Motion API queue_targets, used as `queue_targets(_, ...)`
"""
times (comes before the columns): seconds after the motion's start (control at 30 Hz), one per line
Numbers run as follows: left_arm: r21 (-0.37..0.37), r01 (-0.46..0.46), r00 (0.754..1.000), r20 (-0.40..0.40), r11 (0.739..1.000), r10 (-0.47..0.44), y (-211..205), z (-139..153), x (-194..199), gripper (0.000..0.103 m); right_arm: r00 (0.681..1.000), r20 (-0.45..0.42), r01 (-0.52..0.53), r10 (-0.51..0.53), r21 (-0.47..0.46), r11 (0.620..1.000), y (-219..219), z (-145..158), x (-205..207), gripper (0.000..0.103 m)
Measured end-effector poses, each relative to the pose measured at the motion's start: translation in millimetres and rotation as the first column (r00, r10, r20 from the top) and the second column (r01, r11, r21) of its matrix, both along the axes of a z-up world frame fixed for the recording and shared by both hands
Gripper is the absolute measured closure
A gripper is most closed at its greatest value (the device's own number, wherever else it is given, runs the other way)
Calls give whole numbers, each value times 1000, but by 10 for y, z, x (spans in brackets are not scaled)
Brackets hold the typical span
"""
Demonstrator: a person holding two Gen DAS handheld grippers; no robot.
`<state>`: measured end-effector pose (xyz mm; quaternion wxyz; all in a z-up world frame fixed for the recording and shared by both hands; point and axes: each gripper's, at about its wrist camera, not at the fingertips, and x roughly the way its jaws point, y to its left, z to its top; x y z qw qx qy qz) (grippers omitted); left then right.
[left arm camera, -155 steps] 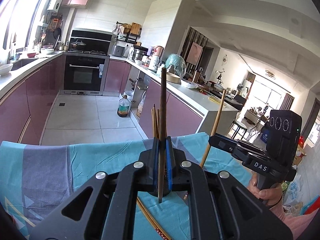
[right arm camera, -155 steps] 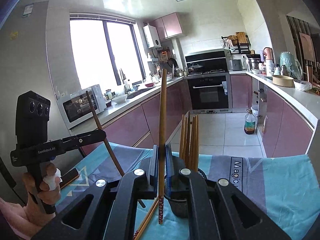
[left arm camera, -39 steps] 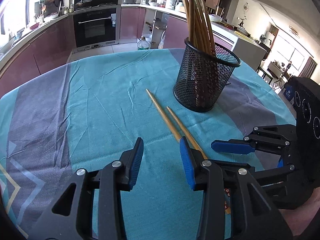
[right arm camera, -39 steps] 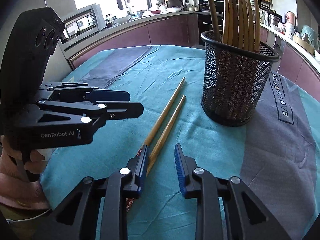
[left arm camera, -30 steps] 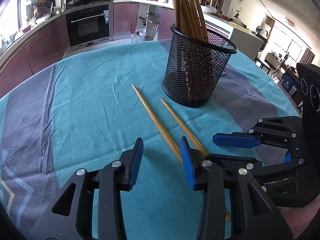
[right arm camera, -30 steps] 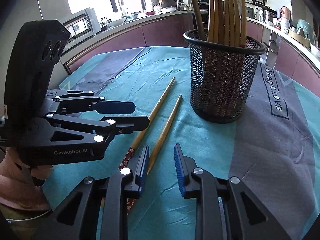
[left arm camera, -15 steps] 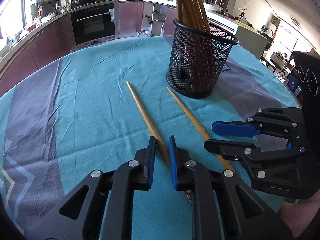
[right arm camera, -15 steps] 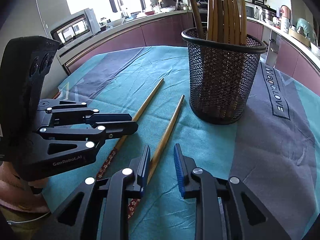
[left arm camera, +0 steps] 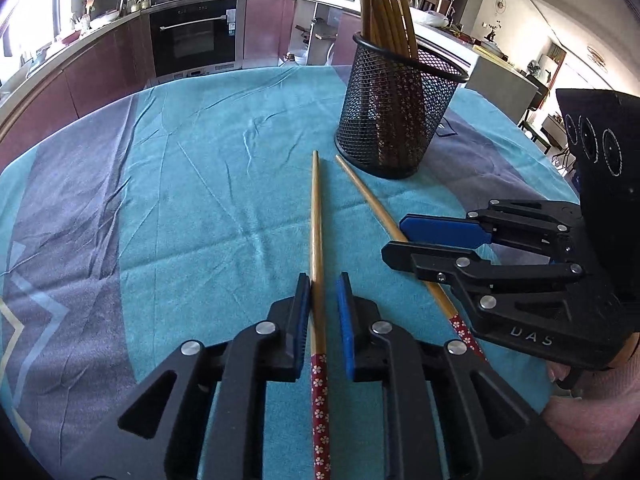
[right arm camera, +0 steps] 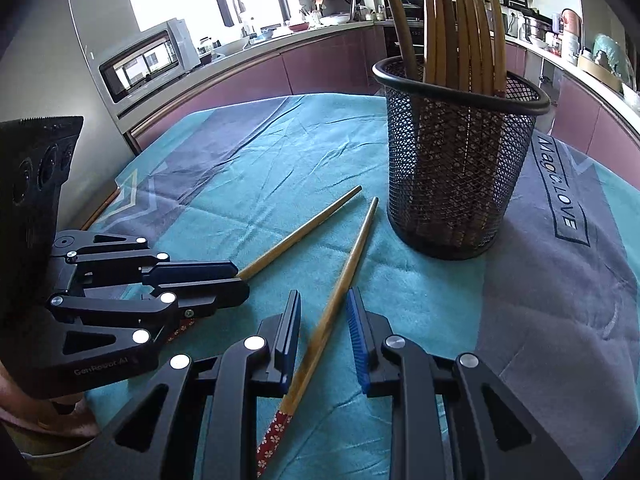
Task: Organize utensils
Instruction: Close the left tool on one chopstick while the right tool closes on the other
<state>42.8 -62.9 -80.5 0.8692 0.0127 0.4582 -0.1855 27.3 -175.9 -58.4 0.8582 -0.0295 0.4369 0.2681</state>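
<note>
Two wooden chopsticks with red flowered ends lie on the teal tablecloth in front of a black mesh holder (left arm camera: 396,116) (right arm camera: 456,168) that holds several chopsticks upright. My left gripper (left arm camera: 323,300) is shut on the left chopstick (left arm camera: 317,224), which also shows in the right wrist view (right arm camera: 296,236). My right gripper (right arm camera: 324,320) is open, its jaws on either side of the other chopstick (right arm camera: 344,276), which also shows in the left wrist view (left arm camera: 372,204). The right gripper also shows in the left wrist view (left arm camera: 404,236), the left gripper in the right wrist view (right arm camera: 236,276).
The round table carries a teal and grey-purple cloth (left arm camera: 192,184) (right arm camera: 560,264). Behind it are a kitchen floor, purple cabinets, an oven (left arm camera: 196,36) and a microwave (right arm camera: 148,60). The table edge runs close behind the holder.
My left gripper has gripped its chopstick and swung its tip to the right, toward the other chopstick. My right gripper has moved forward over the other chopstick, still open.
</note>
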Motion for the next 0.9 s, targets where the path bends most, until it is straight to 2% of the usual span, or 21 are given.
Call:
queue_targets(0.2, 32, 12, 1000, 12, 999, -12, -52, -11, 127, 88, 1000, -12, 5, -5, 23, 1000, 17, -10, 67, 87)
queue_targets(0.77, 47, -15, 1000, 25, 999, 14, -139, 2, 352, 88, 999, -14, 37, -37, 21, 999, 47, -17, 210, 89)
queue_targets(0.9, 47, -25, 999, 27, 999, 23, -174, -11, 365, 89, 999, -13, 46, -46, 17, 999, 53, -20, 240, 93)
